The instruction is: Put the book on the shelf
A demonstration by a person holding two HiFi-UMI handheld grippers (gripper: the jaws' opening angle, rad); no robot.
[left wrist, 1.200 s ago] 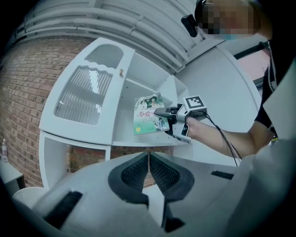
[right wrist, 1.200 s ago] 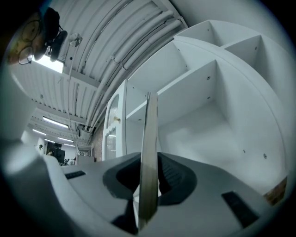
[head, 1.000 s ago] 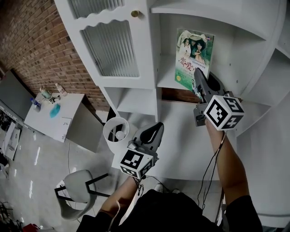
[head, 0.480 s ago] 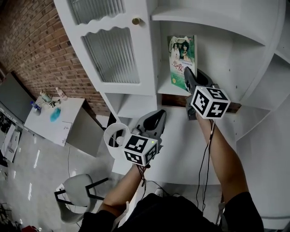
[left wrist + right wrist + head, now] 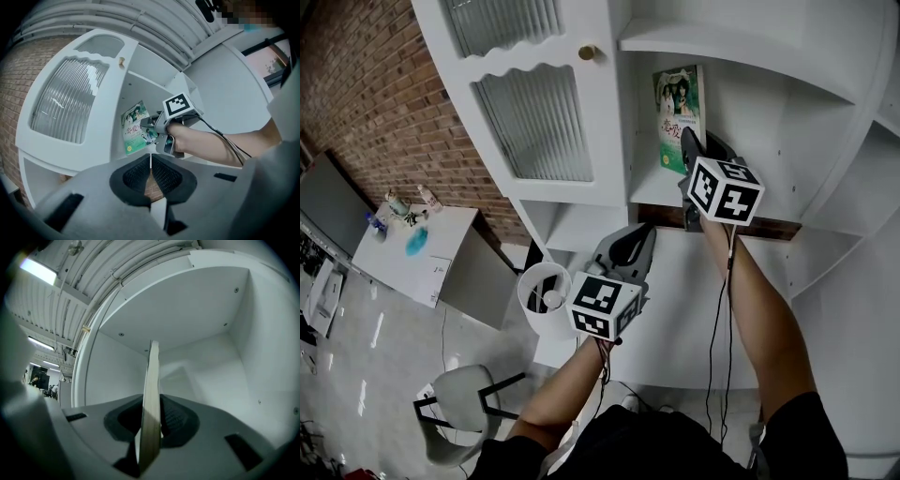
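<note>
The book, thin with a green cover showing people, stands upright in a white shelf compartment next to its left wall. My right gripper is shut on the book's lower right part. In the right gripper view the book runs edge-on between the jaws, with the compartment's back wall behind. My left gripper hangs lower, below the shelf, shut with nothing in it. From the left gripper view the book and the right gripper show ahead of the closed left gripper.
A ribbed-glass cabinet door with a brass knob stands open left of the compartment. Below are a white round bin, a chair and a table with bottles. A brick wall is at the left.
My right gripper carried the book left and deeper into the compartment, turning it more upright against the left wall. The left gripper drifted slightly up and to the right.
</note>
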